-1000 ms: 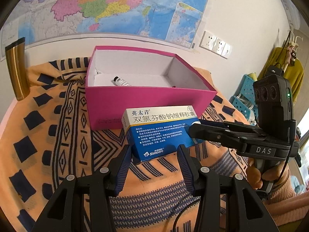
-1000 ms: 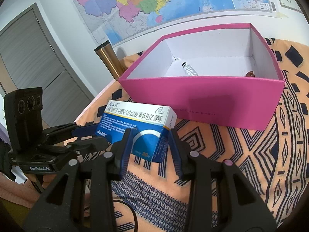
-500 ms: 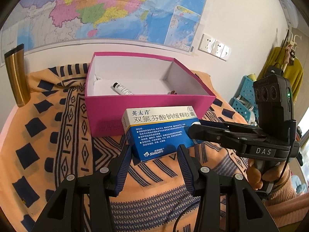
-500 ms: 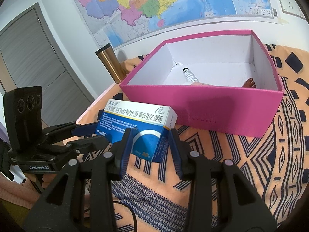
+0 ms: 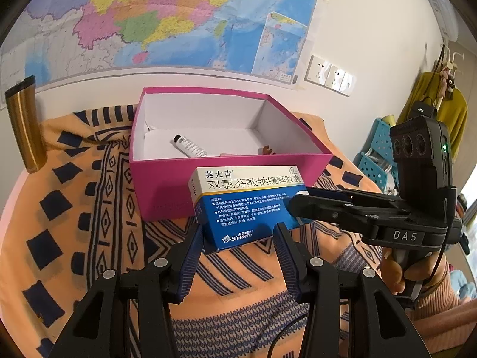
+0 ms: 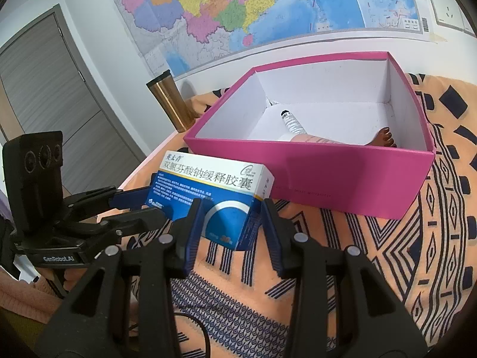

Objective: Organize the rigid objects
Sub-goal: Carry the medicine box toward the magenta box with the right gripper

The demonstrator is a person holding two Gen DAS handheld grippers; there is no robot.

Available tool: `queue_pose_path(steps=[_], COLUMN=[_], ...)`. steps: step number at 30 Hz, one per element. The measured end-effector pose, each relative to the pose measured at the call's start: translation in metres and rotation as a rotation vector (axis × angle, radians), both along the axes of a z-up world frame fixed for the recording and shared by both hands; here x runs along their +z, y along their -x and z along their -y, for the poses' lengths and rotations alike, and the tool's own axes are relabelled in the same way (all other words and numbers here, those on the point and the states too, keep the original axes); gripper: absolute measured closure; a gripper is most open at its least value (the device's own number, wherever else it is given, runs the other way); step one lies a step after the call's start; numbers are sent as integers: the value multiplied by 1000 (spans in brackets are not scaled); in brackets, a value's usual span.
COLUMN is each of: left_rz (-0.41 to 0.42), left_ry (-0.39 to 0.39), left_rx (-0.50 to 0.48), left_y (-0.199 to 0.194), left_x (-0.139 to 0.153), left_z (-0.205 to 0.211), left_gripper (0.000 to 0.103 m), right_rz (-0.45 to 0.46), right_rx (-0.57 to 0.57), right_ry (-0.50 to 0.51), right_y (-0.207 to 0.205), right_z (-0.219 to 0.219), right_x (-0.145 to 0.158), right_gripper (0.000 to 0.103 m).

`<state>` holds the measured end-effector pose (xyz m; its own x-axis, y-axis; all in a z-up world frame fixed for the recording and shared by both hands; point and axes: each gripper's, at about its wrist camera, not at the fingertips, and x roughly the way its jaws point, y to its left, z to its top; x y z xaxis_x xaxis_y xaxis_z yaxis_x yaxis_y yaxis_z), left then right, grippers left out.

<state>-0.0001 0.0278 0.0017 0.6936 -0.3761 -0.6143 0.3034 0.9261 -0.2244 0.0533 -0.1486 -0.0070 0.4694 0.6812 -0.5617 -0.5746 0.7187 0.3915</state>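
**Desk:** Left wrist view first: where is the medicine box [image 5: 244, 205], and who has it?

**Me:** Lifted clear of the patterned cloth [image 5: 89, 223], just in front of the pink box [image 5: 167, 191]. Both of my tools are on it. My left tool [image 5: 238, 238] has its fingers either side of the near end; my right tool [image 5: 301, 201] comes in from the right and grips the far right end.

**Desk:** And from the right wrist?

**Me:** The right tool [image 6: 229, 217] has the carton's end between its blue pads, pressed on both sides. The left tool [image 6: 140, 205] reaches in from the left and clamps the other end.

**Desk:** Which way does the carton run?

**Me:** Its long axis runs left to right between the two tools, about parallel to the pink box's near wall. The open box lies straight ahead and slightly above the carton's line, so I judge the coming move to be up and forward over that wall.

**Desk:** Hand pose?

**Me:** Both tools point forward and slope downward, converging on the carton. My right hand [image 5: 408, 268] shows wrapped round its handle.

**Desk:** Anything inside already?

**Me:** A small tube [image 6: 293, 123] on the white floor, and a brown item [image 6: 383, 138] I cannot identify.
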Motion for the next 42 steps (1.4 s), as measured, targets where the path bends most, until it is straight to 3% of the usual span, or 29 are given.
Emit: queue_pose_path(steps=[42], left_rz=[50], left_ry=[-8], left_rx=[8], left_y=[-10], left_x=[11], left_z=[-1], left_gripper=[55], right_rz=[43], right_rx=[-3], right_ry=[3], right_y=[-9], right_z=[0], right_x=[14], right_gripper=[60])
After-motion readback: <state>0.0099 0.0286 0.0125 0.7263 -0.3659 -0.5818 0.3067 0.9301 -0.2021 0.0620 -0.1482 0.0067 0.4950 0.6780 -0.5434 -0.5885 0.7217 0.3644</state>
